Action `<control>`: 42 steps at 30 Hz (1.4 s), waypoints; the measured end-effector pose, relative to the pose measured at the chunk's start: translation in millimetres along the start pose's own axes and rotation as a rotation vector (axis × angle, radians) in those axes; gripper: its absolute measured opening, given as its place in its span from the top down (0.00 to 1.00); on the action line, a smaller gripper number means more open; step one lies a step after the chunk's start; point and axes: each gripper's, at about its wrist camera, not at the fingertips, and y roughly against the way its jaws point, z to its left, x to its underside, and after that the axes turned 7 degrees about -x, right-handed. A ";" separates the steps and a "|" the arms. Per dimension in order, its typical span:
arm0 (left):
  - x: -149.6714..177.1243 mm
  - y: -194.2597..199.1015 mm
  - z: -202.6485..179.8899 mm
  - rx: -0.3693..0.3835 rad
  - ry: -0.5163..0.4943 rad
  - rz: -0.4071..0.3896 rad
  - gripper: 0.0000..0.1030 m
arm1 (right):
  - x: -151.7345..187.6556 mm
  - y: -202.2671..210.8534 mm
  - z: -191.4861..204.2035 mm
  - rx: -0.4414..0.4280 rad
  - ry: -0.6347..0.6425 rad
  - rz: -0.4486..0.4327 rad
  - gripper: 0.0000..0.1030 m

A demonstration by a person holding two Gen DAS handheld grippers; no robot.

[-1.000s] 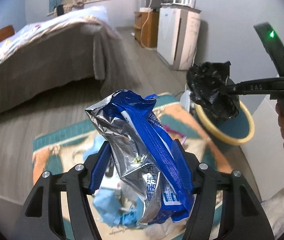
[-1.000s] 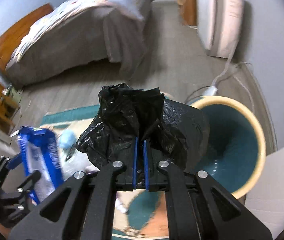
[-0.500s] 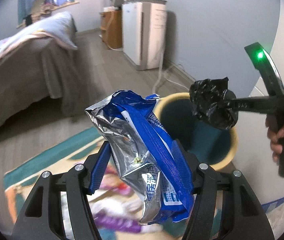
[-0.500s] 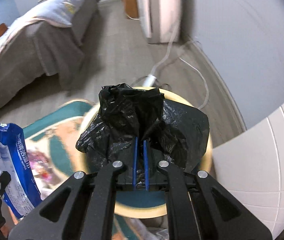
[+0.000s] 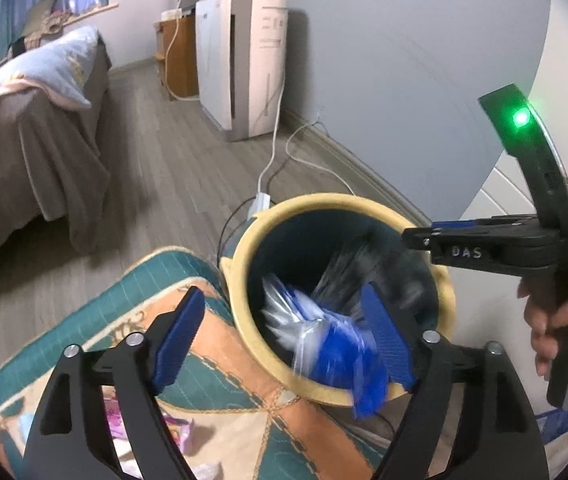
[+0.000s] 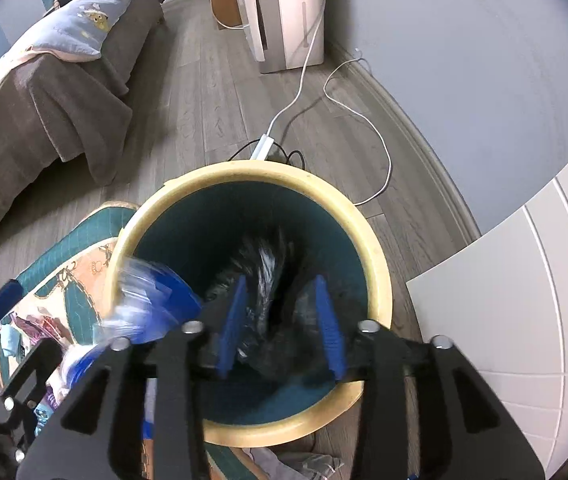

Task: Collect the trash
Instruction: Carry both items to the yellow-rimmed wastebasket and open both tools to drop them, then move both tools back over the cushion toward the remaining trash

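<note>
A round bin with a yellow rim [image 5: 244,312] [image 6: 380,280] and dark teal inside stands on the floor below both grippers. My left gripper [image 5: 284,332] is open above its near rim. A blue and silver wrapper [image 5: 324,340] [image 6: 148,300] is blurred, falling at the bin's near edge. My right gripper [image 6: 280,320] is open over the bin's mouth. A black plastic bag [image 6: 264,272] [image 5: 364,264] is blurred, dropping inside the bin.
A patterned teal and orange rug [image 5: 188,360] lies left of the bin with more litter [image 6: 32,332] on it. A power strip with cables [image 6: 264,146] lies behind the bin. A bed [image 5: 24,140] stands left, a white appliance [image 5: 244,60] by the wall.
Both grippers moved over the bin and opened. The wrapper left the left gripper and the black bag left the right gripper; both are falling into the bin.
</note>
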 end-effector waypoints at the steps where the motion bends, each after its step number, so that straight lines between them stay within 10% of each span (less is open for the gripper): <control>1: 0.4 1.1 1.0 -0.008 -0.004 -0.005 0.16 | 0.1 0.8 0.1 -0.001 0.000 -0.002 0.55; 12: 25.5 61.2 50.6 -0.131 0.033 -0.040 0.07 | -1.3 15.4 38.9 -0.007 0.083 -0.052 0.07; 28: 100.0 144.5 193.1 -0.366 0.230 0.008 0.05 | 23.2 28.7 171.4 -0.109 0.341 -0.081 0.06; 42: 153.2 107.1 254.4 -0.460 0.328 0.113 0.05 | 67.9 -26.0 264.9 -0.113 0.607 0.006 0.06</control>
